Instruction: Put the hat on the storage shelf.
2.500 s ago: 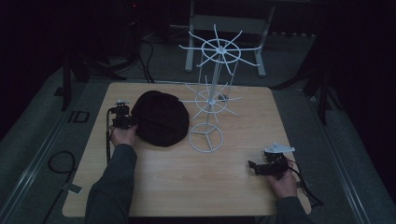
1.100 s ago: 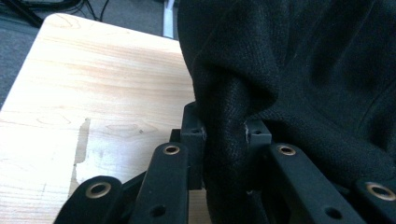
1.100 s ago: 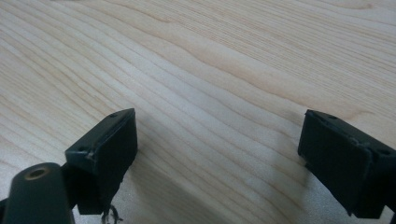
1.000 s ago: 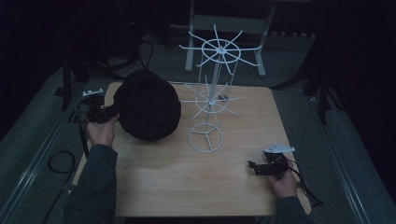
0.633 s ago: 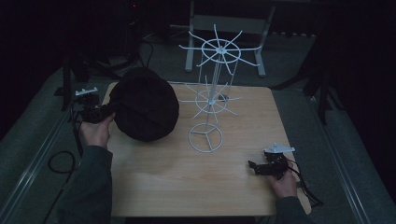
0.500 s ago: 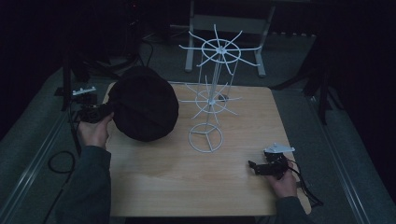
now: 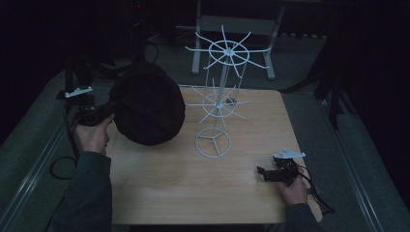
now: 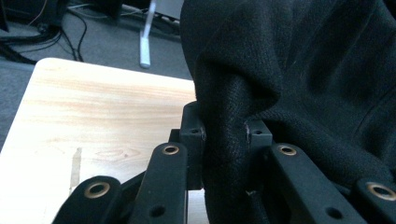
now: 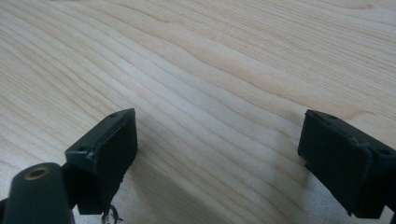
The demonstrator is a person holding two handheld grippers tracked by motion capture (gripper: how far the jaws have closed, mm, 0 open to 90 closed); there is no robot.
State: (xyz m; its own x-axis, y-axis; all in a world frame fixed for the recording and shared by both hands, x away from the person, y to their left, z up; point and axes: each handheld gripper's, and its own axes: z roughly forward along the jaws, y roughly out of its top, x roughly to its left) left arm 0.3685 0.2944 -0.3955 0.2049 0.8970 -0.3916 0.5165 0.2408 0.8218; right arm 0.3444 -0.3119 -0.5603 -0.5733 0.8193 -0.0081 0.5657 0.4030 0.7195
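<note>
A black knitted hat [image 7: 147,106] hangs in the air over the table's left edge, held by its rim. My left gripper [image 7: 104,113] is shut on a fold of that hat [image 8: 289,79], the knit pinched between both pads [image 8: 194,135]. To the hat's right a white wire display stand [image 7: 220,104] with two tiers of spokes rises from a ring base. My right gripper [image 7: 263,173] lies low on the wooden table [image 7: 193,193] near the front right corner. Its jaws stand wide open over bare wood [image 9: 215,84], nothing between the fingers [image 9: 109,144].
The table stands on dark grey carpet. Cables [image 7: 63,166] lie on the floor at the left, and a white frame [image 7: 232,24] stands behind the table. A cable trails from the right gripper toward the table's right edge.
The left hand has lifted the hat off the table and carried it leftward and up. The right gripper has stayed where it was.
</note>
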